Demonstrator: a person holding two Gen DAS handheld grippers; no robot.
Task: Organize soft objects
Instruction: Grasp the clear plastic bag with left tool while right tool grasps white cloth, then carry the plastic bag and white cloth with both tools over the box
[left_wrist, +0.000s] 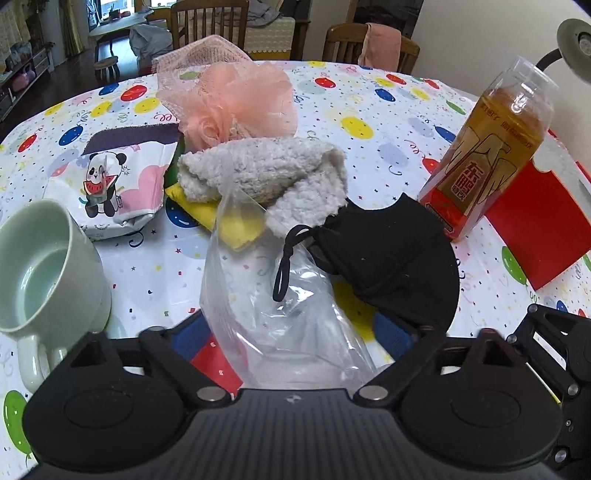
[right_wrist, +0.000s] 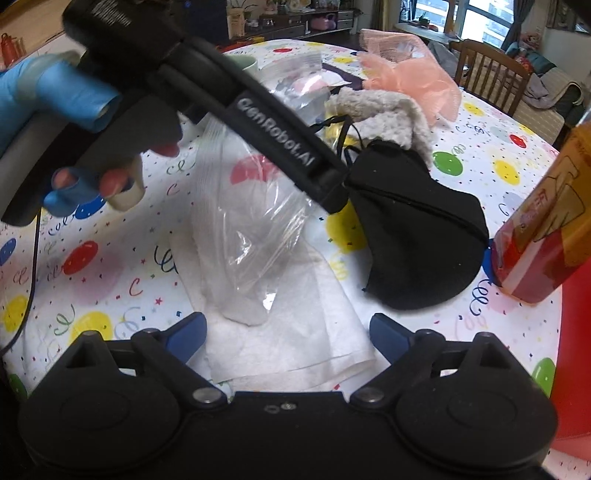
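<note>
A clear plastic bag (left_wrist: 280, 306) lies between the fingers of my left gripper (left_wrist: 295, 332), whose jaws stand wide apart around it. The bag also shows in the right wrist view (right_wrist: 255, 206), with the left gripper's finger across it. A black face mask (left_wrist: 391, 254) lies beside the bag, right of it, also in the right view (right_wrist: 417, 229). A grey fluffy cloth (left_wrist: 266, 173), a yellow cloth (left_wrist: 236, 221) and a pink mesh puff (left_wrist: 236, 103) lie behind. My right gripper (right_wrist: 288, 332) is open over a white tissue sheet (right_wrist: 288, 332).
A pale green mug (left_wrist: 48, 258) stands at the left, a panda tissue pack (left_wrist: 118, 184) behind it. An amber drink bottle (left_wrist: 487, 147) and a red box (left_wrist: 535, 221) stand at the right. The table has a balloon-print cover (left_wrist: 369, 110). Chairs stand beyond it.
</note>
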